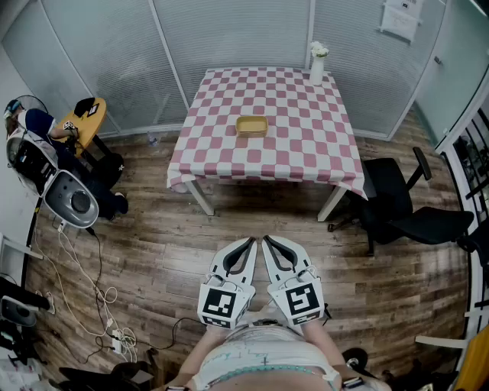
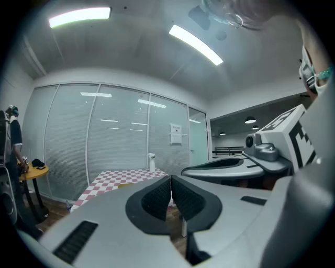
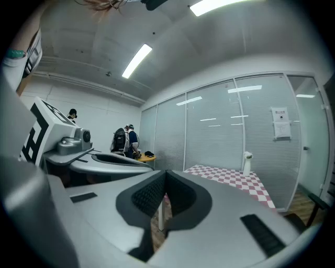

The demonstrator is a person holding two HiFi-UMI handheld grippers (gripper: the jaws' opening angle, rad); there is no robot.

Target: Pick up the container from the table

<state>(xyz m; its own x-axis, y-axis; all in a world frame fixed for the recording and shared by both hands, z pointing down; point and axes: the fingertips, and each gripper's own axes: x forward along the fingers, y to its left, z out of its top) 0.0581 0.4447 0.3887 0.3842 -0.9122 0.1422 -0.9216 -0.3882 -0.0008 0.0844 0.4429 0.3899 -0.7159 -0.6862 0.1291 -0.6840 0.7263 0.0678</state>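
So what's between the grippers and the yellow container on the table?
In the head view, just bare wooden floor, then checkered tablecloth, before the container.

- A white vase [image 1: 317,69] with white flowers stands upright near the frosted glass partition [image 1: 229,34].
- A black office chair [image 1: 397,206] sits on the wooden floor [image 1: 153,237] at the right.
- A round yellow side table [image 1: 85,122] stands at the left, with a person [image 1: 30,122] just beside it.
- White cables [image 1: 84,279] trail across the floor to a power strip [image 1: 116,345].
- A paper notice [image 1: 400,19] hangs on the partition.

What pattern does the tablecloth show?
The tablecloth has pink-and-white checks, clearest in the head view.
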